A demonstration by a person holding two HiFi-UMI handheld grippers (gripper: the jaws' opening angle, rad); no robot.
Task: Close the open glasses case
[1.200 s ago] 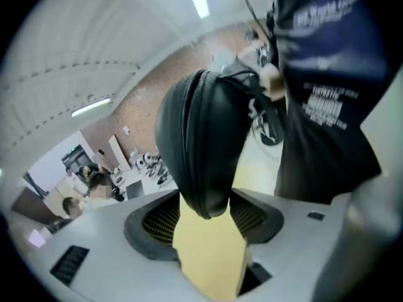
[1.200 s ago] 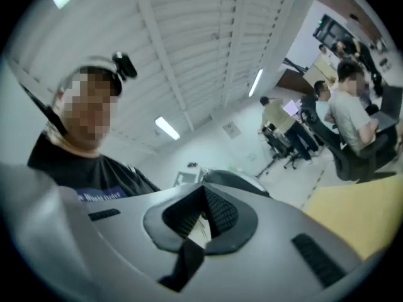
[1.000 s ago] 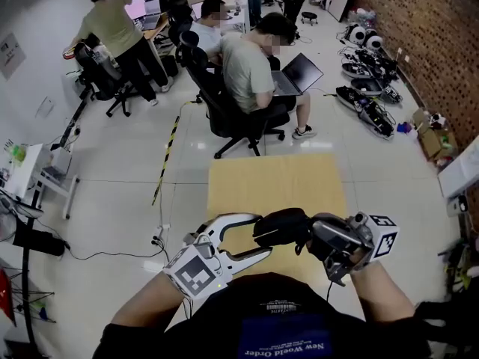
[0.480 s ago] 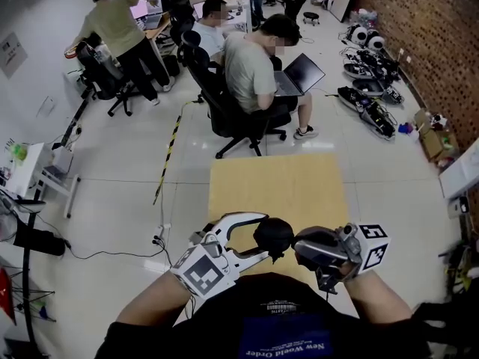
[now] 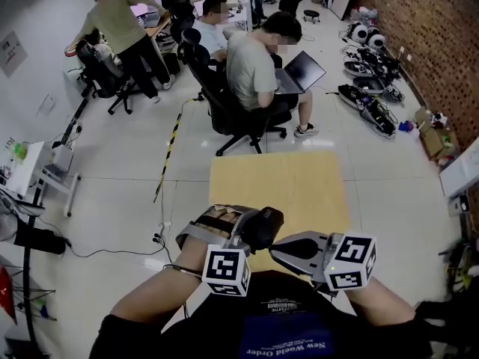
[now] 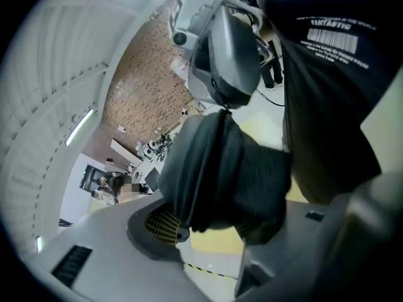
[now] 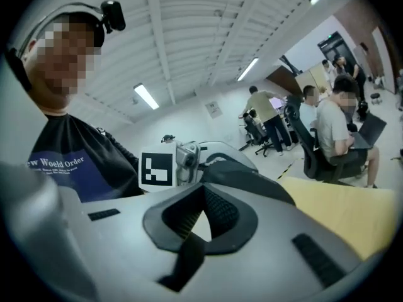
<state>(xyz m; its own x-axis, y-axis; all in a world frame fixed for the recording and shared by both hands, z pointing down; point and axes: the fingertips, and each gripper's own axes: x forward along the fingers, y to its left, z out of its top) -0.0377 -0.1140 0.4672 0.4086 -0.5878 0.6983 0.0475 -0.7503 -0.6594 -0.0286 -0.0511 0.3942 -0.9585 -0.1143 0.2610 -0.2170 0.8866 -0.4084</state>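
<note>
The black glasses case (image 5: 263,223) hangs above the near edge of the wooden table (image 5: 299,182), close to my chest. My left gripper (image 5: 251,228) is shut on it, and its jaws have just been closing on the case. In the left gripper view the case (image 6: 220,175) fills the space between the jaws of the left gripper (image 6: 233,226), with a seam running down it. My right gripper (image 5: 275,251) is shut on nothing, its tip just below and right of the case. In the right gripper view the shut right gripper (image 7: 198,212) points at the case (image 7: 249,172).
My dark shirt (image 5: 284,327) lies directly behind both grippers. Beyond the table's far edge a person with a laptop (image 5: 258,66) sits on an office chair. More people stand at desks (image 5: 150,21) at the back left. Equipment (image 5: 370,88) lies along the brick wall on the right.
Both grippers have sunk toward my body and rolled, so their marker cubes now face up. The case went along in the left gripper. The right gripper has drawn back from the case's right end.
</note>
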